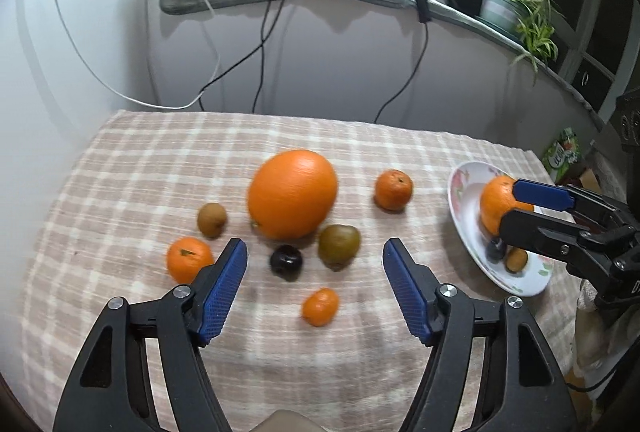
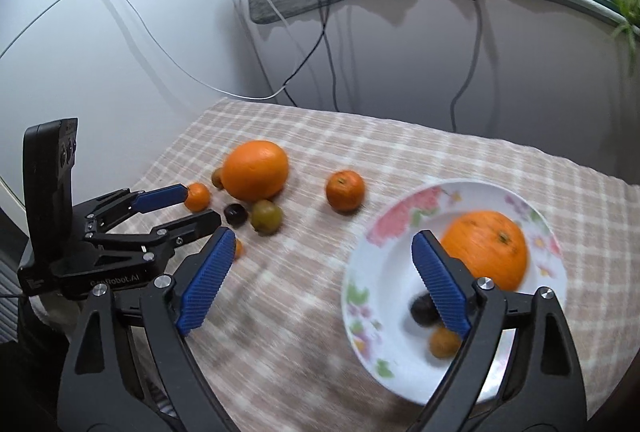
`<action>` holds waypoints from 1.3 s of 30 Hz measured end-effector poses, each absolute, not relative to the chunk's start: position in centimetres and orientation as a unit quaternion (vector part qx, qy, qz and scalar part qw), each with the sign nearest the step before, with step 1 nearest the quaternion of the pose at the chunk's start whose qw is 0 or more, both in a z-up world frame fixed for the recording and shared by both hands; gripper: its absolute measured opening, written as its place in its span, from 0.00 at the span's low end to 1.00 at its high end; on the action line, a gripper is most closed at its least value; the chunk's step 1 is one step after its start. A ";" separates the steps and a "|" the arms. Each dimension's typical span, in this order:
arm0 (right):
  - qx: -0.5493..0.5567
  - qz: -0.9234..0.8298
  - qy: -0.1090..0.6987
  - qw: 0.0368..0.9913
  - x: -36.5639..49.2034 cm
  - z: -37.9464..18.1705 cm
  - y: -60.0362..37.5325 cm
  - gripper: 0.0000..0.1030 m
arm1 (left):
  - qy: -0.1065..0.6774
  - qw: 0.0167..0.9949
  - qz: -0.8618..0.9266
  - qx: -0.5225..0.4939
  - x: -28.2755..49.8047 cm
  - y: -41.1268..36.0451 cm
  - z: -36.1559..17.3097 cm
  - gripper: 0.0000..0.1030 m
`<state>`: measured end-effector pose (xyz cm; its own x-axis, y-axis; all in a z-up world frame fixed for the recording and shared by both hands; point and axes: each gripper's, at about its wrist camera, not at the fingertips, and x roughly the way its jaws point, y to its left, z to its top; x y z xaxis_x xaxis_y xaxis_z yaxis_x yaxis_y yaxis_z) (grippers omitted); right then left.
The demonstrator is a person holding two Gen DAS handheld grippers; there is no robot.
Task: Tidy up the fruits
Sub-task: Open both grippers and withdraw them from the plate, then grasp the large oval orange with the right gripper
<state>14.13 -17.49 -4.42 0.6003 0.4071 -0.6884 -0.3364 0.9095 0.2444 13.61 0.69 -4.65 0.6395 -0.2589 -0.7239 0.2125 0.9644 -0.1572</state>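
Both tongs empty, jaws spread wide. Left tongs (image 1: 315, 264) hover over the loose pile on the checked-cloth desk (image 1: 132, 168), straddling the dark round plum (image 1: 285, 260) and the green-brown fruit (image 1: 339, 245), likely lining up the next pick. Big orange (image 1: 292, 193) sits just behind them; small tangerines (image 1: 393, 189) are scattered around, apart from each other. Right tongs (image 2: 324, 282) hang at the near-left rim of the white floral plate (image 2: 404, 216), which is the collection spot: it carries a medium orange (image 2: 486, 252), a dark plum (image 2: 424, 310) and a small orange-brown fruit (image 2: 444, 342). Judgement: roughly a third sorted, seven pieces left on the cloth.
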 end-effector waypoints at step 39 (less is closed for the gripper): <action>0.148 0.288 0.505 0.800 26.3 -8.7 -8.4 0.82 | 0.421 0.886 -0.154 -0.120 18.9 3.0 -7.1 0.66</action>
<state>26.35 -8.44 -8.70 0.3248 0.6104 -0.7224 -0.3118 0.7902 0.5276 18.86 3.00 -7.07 0.5988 -0.3735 -0.7085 0.1723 0.9240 -0.3414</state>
